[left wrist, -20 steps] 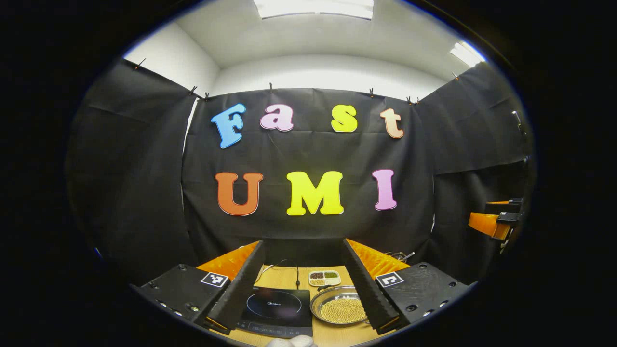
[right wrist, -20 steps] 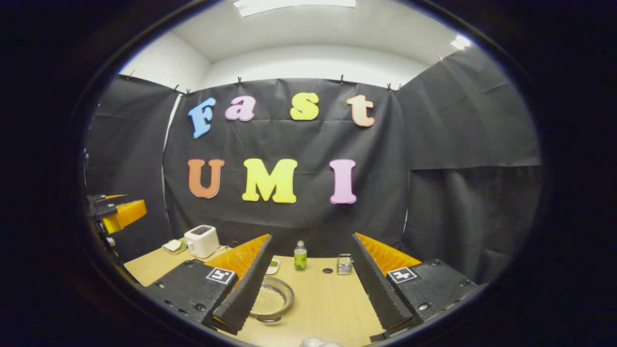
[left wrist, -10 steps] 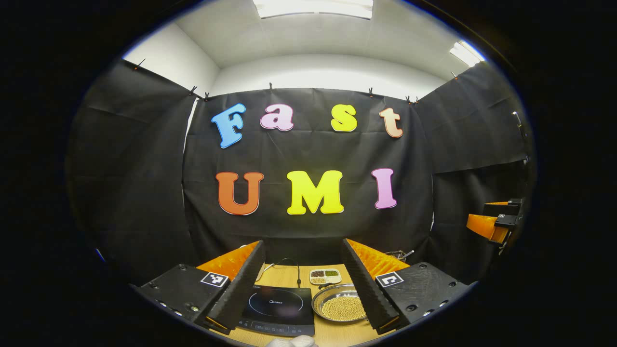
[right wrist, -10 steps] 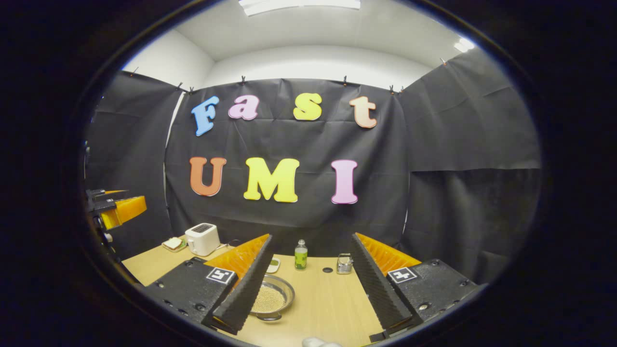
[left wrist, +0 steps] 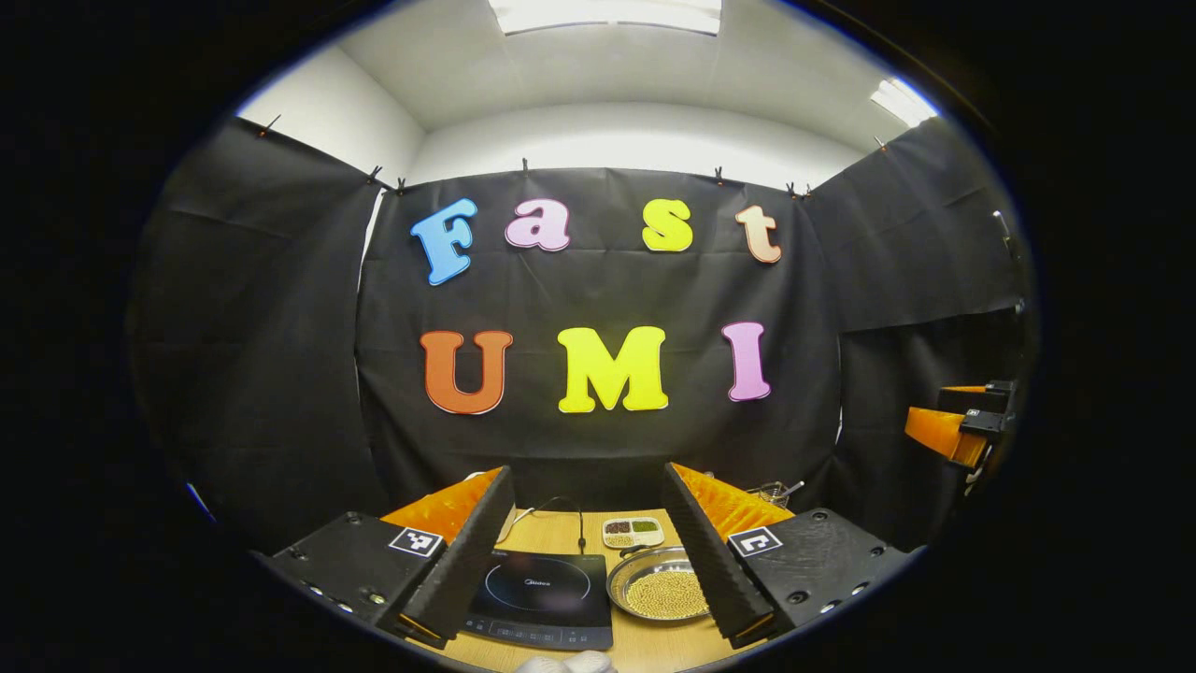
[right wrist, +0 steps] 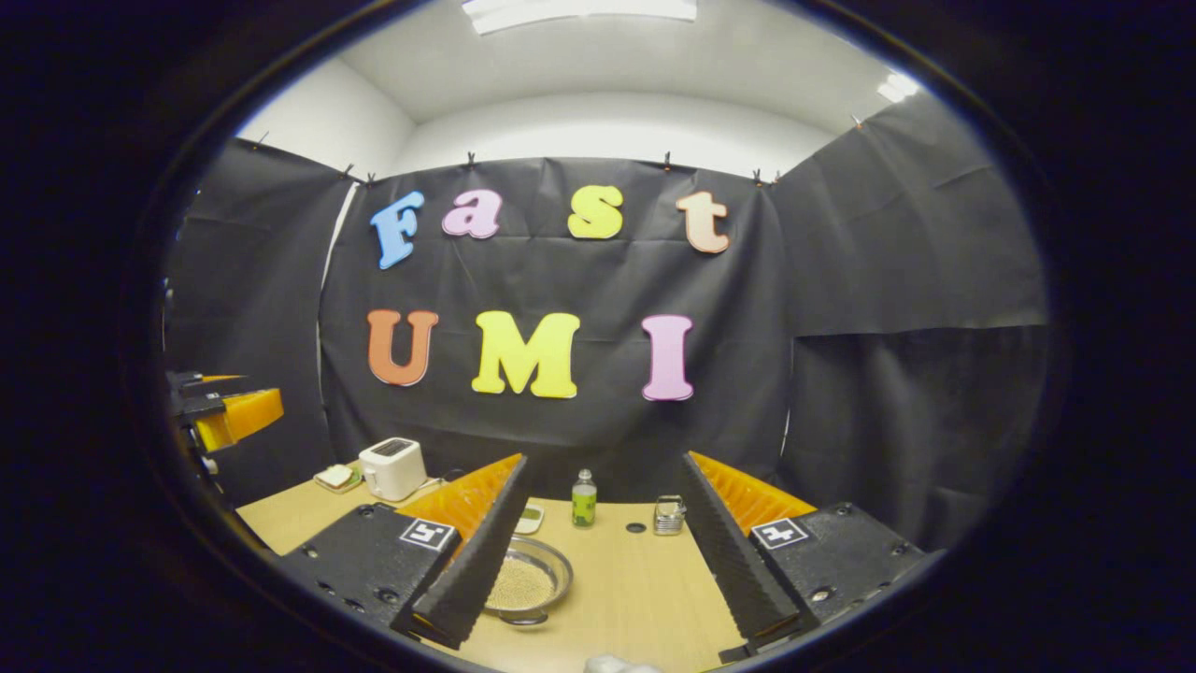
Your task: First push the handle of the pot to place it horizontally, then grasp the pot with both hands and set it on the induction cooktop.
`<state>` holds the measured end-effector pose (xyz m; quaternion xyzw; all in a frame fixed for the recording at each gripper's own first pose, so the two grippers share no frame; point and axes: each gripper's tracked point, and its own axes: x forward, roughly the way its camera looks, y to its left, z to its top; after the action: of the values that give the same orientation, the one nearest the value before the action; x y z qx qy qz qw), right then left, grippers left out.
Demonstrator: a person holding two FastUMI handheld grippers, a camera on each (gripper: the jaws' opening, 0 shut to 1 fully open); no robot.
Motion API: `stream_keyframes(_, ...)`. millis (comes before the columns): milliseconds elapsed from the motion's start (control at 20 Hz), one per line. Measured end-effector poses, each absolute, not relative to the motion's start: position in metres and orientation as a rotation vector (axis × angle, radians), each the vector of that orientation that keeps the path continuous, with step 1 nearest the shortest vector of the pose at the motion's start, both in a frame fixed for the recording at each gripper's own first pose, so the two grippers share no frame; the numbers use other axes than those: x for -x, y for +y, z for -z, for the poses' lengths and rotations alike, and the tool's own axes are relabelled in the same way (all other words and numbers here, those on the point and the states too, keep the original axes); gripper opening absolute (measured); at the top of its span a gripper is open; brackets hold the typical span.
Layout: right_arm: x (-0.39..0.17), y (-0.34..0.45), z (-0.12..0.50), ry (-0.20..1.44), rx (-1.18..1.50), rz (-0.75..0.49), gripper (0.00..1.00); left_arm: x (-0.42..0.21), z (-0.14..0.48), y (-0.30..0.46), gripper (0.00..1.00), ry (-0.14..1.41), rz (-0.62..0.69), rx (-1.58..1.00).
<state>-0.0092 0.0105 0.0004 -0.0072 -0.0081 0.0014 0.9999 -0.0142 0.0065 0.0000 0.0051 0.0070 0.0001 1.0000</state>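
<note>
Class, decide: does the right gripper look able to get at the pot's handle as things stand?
Probably yes. The right gripper is open above the table, the pot lies just beyond its left finger, and nothing stands between them.

A staged recording booth is standing in for a kitchen: black cloth is hanging clipped around a wooden worktop. A toaster, an induction cooktop and what is probably a sectioned dish of beans are sitting there.

Wooden table with cooktop, pot, toaster, bottle, sectioned dish.
</note>
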Motion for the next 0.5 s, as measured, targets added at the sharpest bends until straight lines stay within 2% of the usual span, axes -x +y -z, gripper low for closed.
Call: stream_keyframes(500,0.003,0.021,0.000,-0.007,0.022,-0.032,0.96,0.016,0.000,0.008,0.95,0.010,0.002,-0.021)
